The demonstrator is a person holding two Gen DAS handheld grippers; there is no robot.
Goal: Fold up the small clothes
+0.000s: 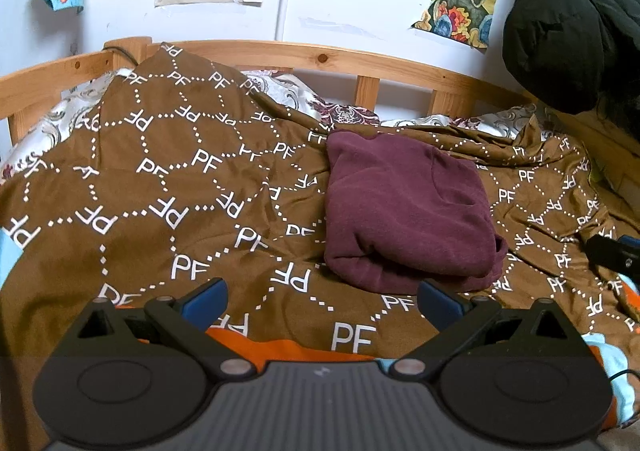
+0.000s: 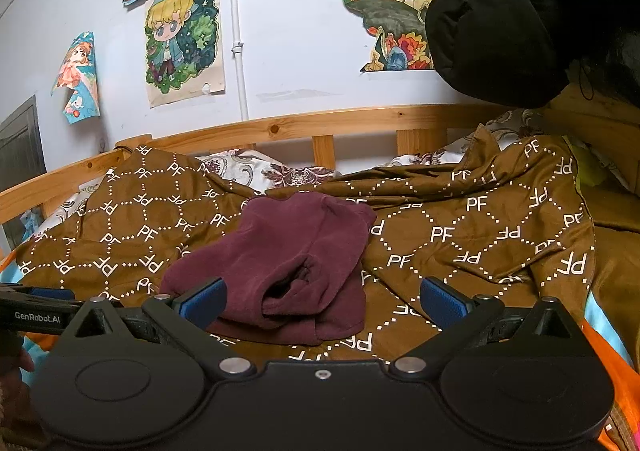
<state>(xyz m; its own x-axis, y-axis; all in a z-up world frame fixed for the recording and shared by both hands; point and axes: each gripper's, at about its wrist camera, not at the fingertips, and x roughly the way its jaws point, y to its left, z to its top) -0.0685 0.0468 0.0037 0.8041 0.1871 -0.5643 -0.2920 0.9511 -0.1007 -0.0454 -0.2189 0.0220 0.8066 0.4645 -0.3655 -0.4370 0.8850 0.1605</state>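
1. Maroon garment (image 1: 404, 211): soft knit cloth, matt, slightly fuzzy nap; thick rolled folds.
2. Brown sheet (image 1: 160, 179): thin woven cloth with faint sheen, white printed "PF" lettering, creased.
3. Bed rail (image 1: 320, 59): pale unpainted wood, visible knots, smooth satin finish.
4. Left tool (image 1: 322, 301): matt black plastic body, ribbed grey panel, blue textured finger pads (image 1: 206, 301), dull metal pivot pins.
5. Right tool (image 2: 322, 301): same matt black plastic, blue pads (image 2: 442, 301).
6. Wall drawings (image 2: 182, 39): paper, matt, curled edges.
7. Black jacket (image 2: 520, 11): quilted, smooth synthetic cloth.
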